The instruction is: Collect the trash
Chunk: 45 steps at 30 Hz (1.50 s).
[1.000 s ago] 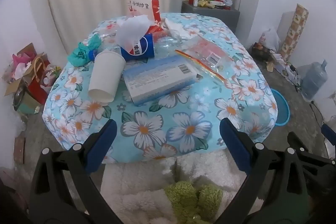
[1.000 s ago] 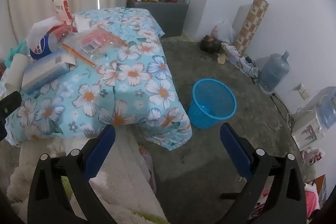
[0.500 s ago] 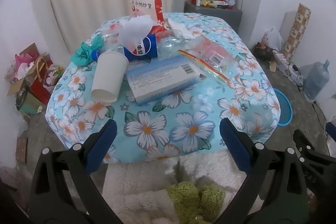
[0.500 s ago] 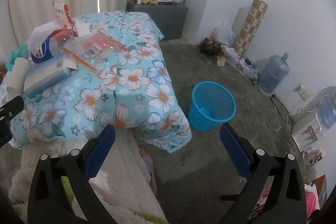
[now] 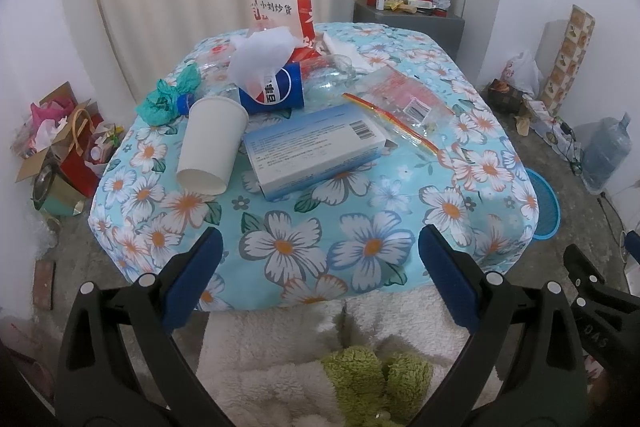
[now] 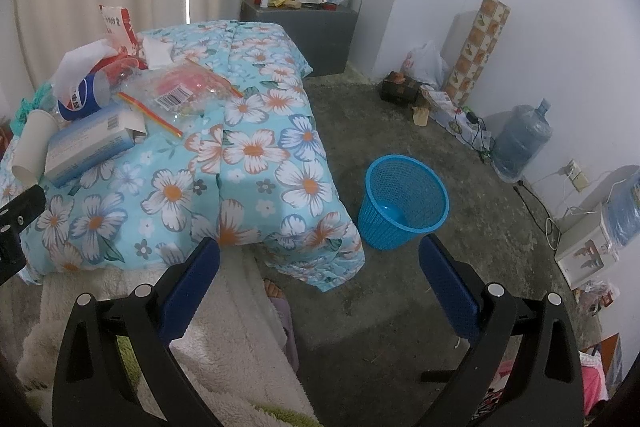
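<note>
Trash, namely a paper cup point(image 5: 212, 146), a flat box point(image 5: 316, 149) and wrappers, is heaped on the flowered table point(image 5: 360, 239), so the nearest piece is best gripped by the spread, empty left gripper point(image 5: 316, 279) while the equally spread right gripper point(image 6: 318, 277) is kept near the blue basket point(image 6: 402, 203).
</note>
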### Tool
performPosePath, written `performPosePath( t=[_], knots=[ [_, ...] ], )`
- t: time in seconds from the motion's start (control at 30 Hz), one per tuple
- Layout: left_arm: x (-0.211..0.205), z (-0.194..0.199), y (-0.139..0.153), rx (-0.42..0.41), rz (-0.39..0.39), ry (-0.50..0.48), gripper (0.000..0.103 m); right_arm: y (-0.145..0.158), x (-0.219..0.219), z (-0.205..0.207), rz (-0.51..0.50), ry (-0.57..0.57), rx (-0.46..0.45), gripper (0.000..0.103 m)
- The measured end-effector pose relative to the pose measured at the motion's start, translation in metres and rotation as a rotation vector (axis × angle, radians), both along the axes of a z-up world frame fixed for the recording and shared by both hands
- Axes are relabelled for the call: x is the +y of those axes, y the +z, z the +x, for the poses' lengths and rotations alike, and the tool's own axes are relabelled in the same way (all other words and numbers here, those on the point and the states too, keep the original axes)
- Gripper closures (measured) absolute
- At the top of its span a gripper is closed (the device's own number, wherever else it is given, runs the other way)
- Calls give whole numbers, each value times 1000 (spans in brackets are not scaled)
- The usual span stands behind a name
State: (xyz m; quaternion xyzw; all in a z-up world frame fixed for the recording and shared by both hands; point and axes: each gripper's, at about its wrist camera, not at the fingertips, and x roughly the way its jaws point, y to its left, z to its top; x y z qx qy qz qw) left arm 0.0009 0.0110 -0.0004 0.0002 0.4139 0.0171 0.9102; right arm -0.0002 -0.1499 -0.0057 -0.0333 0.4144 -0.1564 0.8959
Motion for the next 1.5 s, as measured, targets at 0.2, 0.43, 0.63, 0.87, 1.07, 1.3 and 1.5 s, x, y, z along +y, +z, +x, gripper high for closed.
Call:
performPosePath(
  t=[0.2,0.43,0.63,0.87,1.07,1.3,1.5],
  knots=[
    [0,0,0,1,1,0,9,0,0,0,1,0,3,6],
    [0,0,0,1,3,0,9,0,1,0,1,0,2,6],
    [1,1,0,2,4,1,9,1,0,0,5,-1,3,6],
    [7,2,0,6,5,3,9,0,0,1,4,-1,3,6],
    [7,2,0,7,6,2,9,0,0,1,4,-1,3,6],
    [4,2,0,6,7,3,9,0,0,1,5,0,3,6],
    [6,2,0,4,12,1,9,0,-1,1,6,0,4,6]
  ],
)
